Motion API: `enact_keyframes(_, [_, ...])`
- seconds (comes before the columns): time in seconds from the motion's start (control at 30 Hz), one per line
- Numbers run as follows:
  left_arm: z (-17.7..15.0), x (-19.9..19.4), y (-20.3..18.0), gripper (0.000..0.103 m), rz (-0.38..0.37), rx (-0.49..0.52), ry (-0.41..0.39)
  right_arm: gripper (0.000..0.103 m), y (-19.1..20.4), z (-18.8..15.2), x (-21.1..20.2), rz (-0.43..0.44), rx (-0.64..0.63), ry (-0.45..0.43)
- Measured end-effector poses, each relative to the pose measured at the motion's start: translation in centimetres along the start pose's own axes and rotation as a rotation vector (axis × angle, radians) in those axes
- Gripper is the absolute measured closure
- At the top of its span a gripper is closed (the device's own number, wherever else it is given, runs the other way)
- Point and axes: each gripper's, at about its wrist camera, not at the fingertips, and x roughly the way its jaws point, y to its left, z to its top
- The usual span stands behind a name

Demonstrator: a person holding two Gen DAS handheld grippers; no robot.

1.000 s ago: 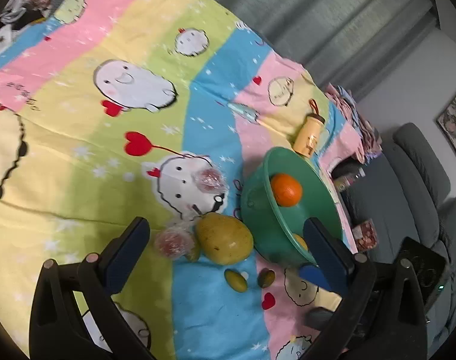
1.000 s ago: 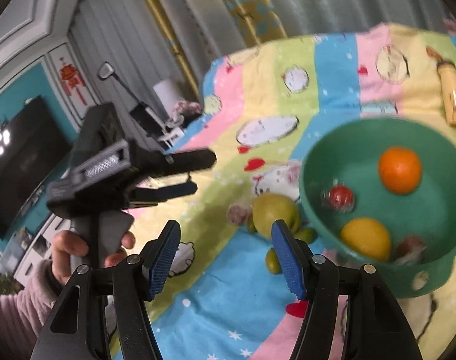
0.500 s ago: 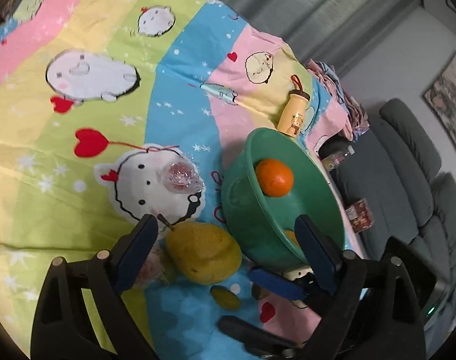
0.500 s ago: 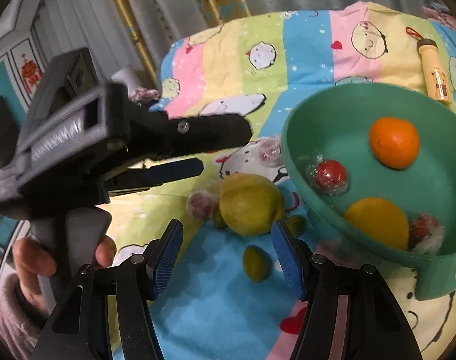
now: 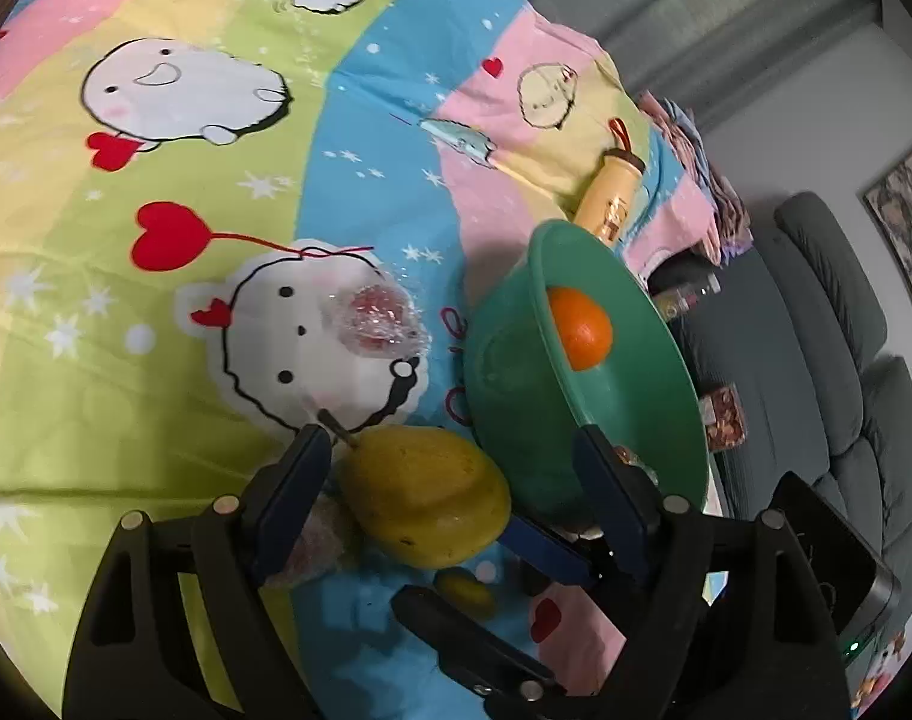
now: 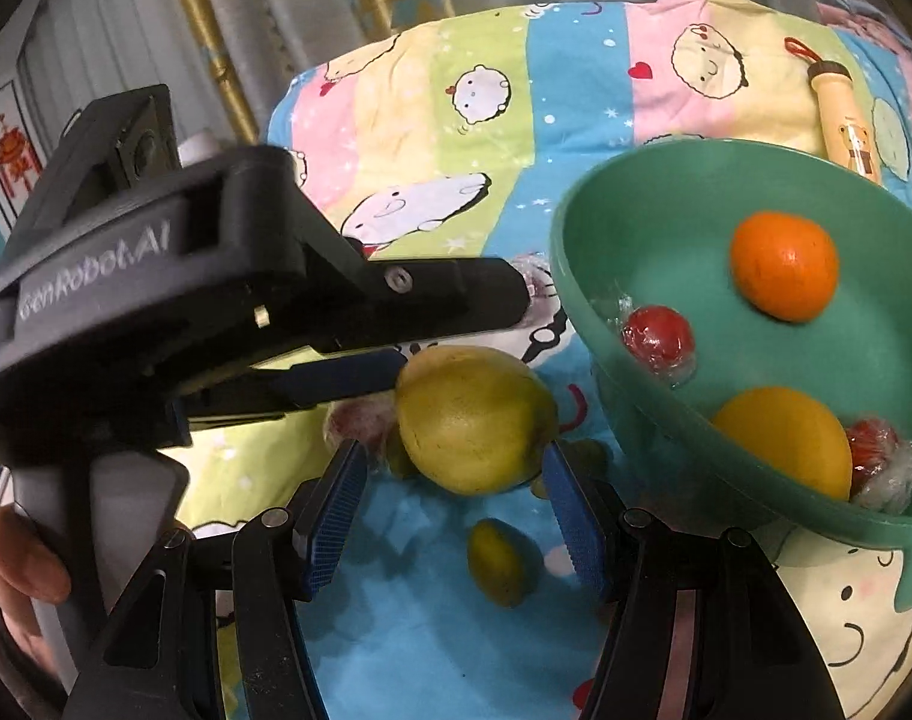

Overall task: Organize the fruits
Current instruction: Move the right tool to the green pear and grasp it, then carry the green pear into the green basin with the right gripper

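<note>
Since a second ago both your claws have come down and in on the pear [image 5: 423, 495]; it now fills the space ahead of each, where before it sat well out in front. Your left claw [image 5: 450, 480] has just been closing, with the pear between its pads; a gap shows on each side, so it is released, not yet gripping. Your right claw [image 6: 453, 504] stands part open across the pear's near side; its right pad looks to be at the skin, though the blur leaves that unsure.

The pear lies on the cloth-covered surface [image 5: 174, 192], just beside the bowl [image 5: 630, 324], whose green wall leaves little room on that side. Your right claw's fingers [image 5: 546, 543] reach in under the bowl's rim, crowding the same gap. A wrapped fruit [image 5: 312, 540] sits tight behind your left pad; another wrapped one [image 5: 378, 321] lies apart, farther out on the cloth. A small green fruit [image 6: 501, 558] rests in front of the pear, between your right fingers.

In the bowl sit an orange [image 6: 783, 267], a yellow fruit [image 6: 786, 438] and two wrapped red ones [image 6: 660, 339]. A bottle [image 5: 612, 195] lies beyond the bowl, near the surface's edge. Left of the pear the cloth is open.
</note>
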Motion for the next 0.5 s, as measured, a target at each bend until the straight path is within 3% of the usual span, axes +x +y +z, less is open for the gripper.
enact_keyframes(0.13, [-0.1,0.8,-0.1,0.024,0.021,0.033,0.040,0.039,0.2,0.0,0.2,-0.032,0.013,0.002])
enact_keyframes(0.23, [-0.1,1.5,0.6,0.038,0.041,0.027,0.060,0.039,0.1,0.2,0.5,-0.065,0.044,0.000])
enact_keyframes(0.3, [0.0,1.3,1.0,0.042,0.031,0.011,0.056,0.039,0.2,0.3,0.7,-0.083,0.045,-0.004])
enact_keyframes(0.5, [-0.2,1.0,1.0,0.042,0.029,0.004,0.042,0.048,0.0,0.3,0.7,-0.098,0.063,-0.016])
